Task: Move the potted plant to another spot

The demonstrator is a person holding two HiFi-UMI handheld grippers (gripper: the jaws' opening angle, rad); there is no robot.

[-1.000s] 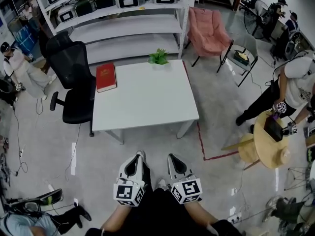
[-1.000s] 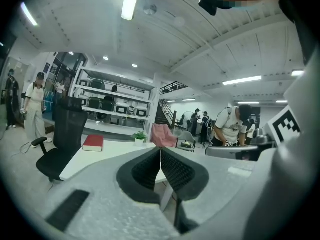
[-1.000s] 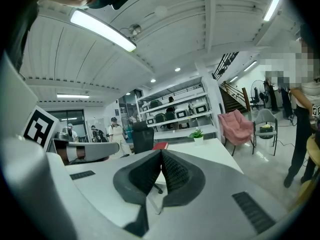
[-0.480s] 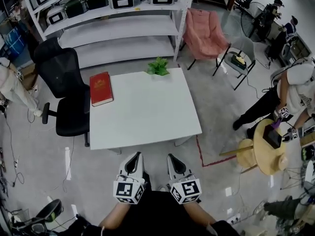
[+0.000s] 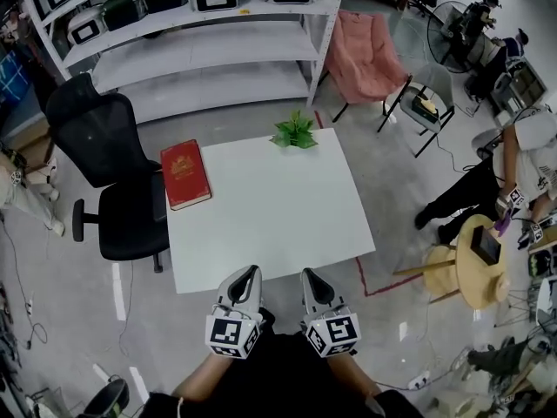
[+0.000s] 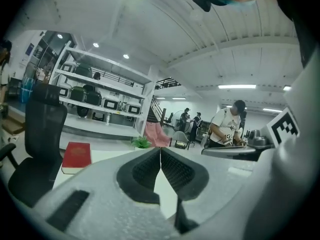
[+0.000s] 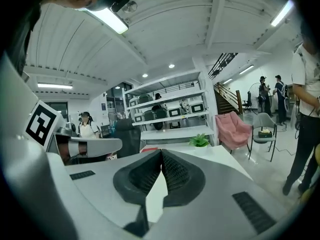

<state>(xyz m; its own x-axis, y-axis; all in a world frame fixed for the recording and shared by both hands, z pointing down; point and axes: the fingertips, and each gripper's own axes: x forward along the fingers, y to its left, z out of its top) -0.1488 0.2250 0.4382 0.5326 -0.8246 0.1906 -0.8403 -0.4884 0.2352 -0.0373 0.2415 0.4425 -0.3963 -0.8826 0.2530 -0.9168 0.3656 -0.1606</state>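
Hand-held grippers nearer table

Right gripper (jaws together), potted plant beyond on table

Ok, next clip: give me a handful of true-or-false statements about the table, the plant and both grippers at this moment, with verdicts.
1. The potted plant stands at the far edge of the table. True.
2. The left gripper is shut on the plant. False: its jaws are together on nothing, at the table's near edge, well apart from the plant.
3. The red book lies on the table's left side. True.
4. The right gripper has its jaws wide apart. False: they are together, with nothing between them.
5. The black office chair stands to the table's right. False: it stands at the table's left.
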